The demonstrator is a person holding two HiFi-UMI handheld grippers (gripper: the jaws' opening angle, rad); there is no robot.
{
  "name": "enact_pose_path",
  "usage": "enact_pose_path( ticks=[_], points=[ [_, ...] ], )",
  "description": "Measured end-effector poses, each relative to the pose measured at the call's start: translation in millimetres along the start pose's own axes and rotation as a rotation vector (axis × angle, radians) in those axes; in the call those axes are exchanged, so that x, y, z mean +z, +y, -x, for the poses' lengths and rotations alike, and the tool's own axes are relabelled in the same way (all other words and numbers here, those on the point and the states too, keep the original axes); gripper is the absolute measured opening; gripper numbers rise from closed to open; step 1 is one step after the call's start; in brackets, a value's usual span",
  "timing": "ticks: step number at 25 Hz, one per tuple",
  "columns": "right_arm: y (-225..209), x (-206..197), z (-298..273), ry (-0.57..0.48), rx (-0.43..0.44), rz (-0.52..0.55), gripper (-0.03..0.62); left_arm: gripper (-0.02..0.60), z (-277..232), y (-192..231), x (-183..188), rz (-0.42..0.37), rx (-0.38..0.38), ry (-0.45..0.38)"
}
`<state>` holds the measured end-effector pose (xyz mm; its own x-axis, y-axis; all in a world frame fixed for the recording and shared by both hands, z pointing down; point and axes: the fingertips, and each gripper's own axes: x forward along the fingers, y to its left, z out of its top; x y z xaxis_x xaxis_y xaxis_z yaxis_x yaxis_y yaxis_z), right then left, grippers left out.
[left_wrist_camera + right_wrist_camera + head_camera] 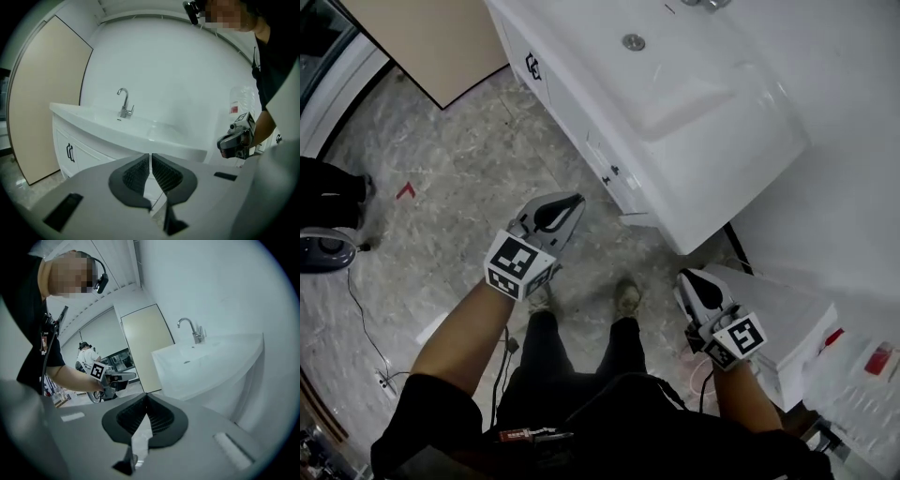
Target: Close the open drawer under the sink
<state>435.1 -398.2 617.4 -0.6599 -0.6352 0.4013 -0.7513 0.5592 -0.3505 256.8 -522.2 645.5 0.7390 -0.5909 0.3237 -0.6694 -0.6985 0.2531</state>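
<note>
The left gripper and right gripper are both closed and empty. The drawer under the sink sits ahead of the left gripper, clear of it.

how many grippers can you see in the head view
2. The left gripper hangs over the floor before the vanity; the right gripper is at lower right, near the sink's corner. None seems hidden.
</note>
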Motion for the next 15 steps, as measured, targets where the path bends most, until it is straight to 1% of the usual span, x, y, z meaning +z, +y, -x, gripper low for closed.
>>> enact_pose_path(
  ticks=[2, 5, 7, 10, 12, 13, 15],
  points=[
    [4.8, 14.2, 5.0, -0.006, -0.013, -0.001, 0.002, 0.013, 14.2, -6.9, 21.3, 0.004, 0.001, -0.018],
    [10.7, 40.5, 10.2, -0.043, -0.018, -0.032, 0.002, 0.001, 32.7, -14.5, 52.4, 0.019, 0.01, -0.052],
    [12.6, 52.0, 15.6, -0.034, -0.033, -0.032, 0.002, 0.0, 44.6, -21.7, 68.5, 0.036, 0.02, -0.072],
    [6.8, 63.4, 24.8, 0.006, -0.086, 0.0, 0.002, 0.0, 60.7, -35.8, 89.0, 0.105, 0.025, -0.113],
    [3.7, 77.6, 29.8, 0.005, -0.108, -0.001, 0.002, 0.0, 70.7, -45.3, 102.7, 0.147, 0.021, -0.133],
    [3.3, 86.3, 32.2, 0.001, -0.111, 0.001, 0.002, 0.0, 75.3, -49.5, 109.7, 0.151, 0.018, -0.133],
    [3.7, 104.9, 37.3, -0.007, -0.111, 0.021, 0.002, 0.0, 83.9, -56.5, 125.9, 0.125, 0.011, -0.128]
  ],
)
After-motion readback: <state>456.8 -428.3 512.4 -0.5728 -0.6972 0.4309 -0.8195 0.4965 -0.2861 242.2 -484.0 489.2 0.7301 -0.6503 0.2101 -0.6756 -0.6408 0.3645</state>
